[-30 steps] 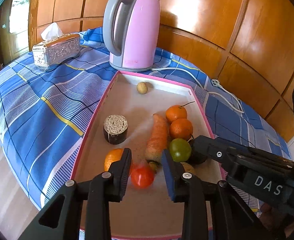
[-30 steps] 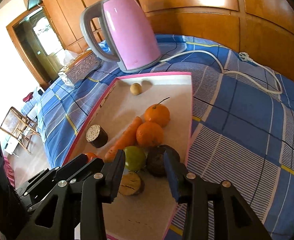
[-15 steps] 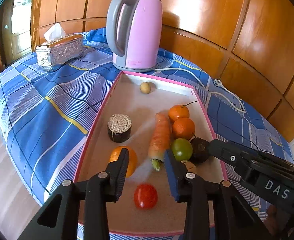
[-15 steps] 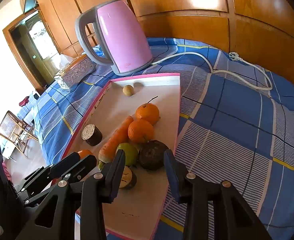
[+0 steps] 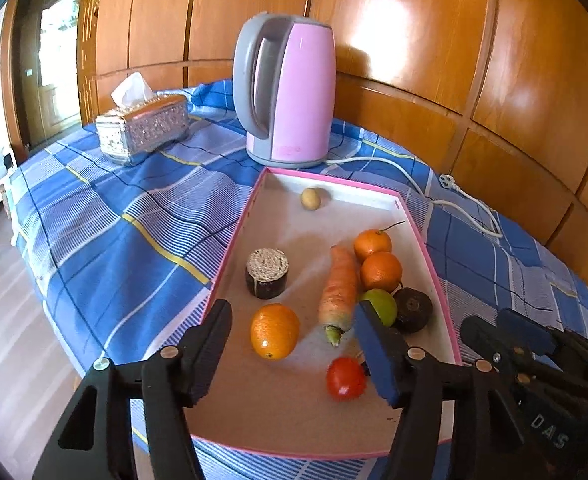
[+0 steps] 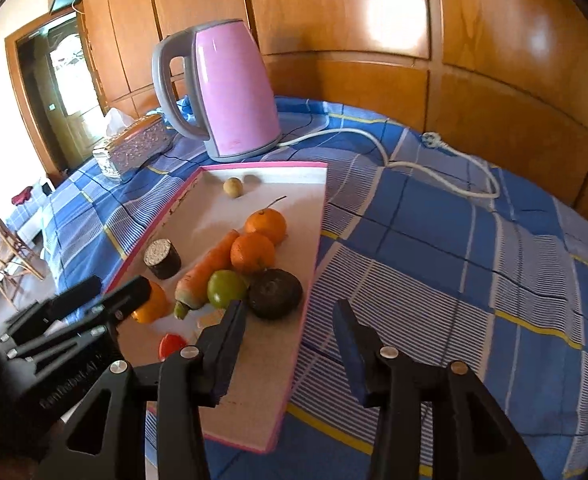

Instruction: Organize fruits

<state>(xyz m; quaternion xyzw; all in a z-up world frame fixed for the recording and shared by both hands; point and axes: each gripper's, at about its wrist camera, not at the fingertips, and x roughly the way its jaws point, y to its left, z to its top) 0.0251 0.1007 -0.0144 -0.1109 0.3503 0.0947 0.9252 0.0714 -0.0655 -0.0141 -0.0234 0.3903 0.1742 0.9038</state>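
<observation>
A pink-rimmed tray (image 5: 417,232) holds a red tomato (image 5: 345,378), a large orange (image 5: 274,331), a carrot (image 5: 339,286), two tangerines (image 5: 380,271), a green fruit (image 5: 382,305), a dark round fruit (image 5: 413,309), a dark cylinder with a pale top (image 5: 266,273) and a small yellowish fruit (image 5: 310,198). My left gripper (image 5: 292,344) is open and empty above the tray's near end. My right gripper (image 6: 290,344) is open and empty over the tray's right rim (image 6: 313,264), near the dark fruit (image 6: 274,293). A cut brown piece (image 6: 210,319) is partly hidden behind its left finger.
A pink kettle (image 5: 290,92) stands behind the tray, its white cord (image 5: 465,204) trailing right over the blue plaid cloth (image 5: 114,216). A silver tissue box (image 5: 142,128) sits at the back left. Wood panels (image 5: 413,20) close off the back.
Both grippers have pulled back and up from the tray. The left gripper, which straddled the tomato, now sits higher with the tomato lying free on the tray. Both jaws look wider apart.
</observation>
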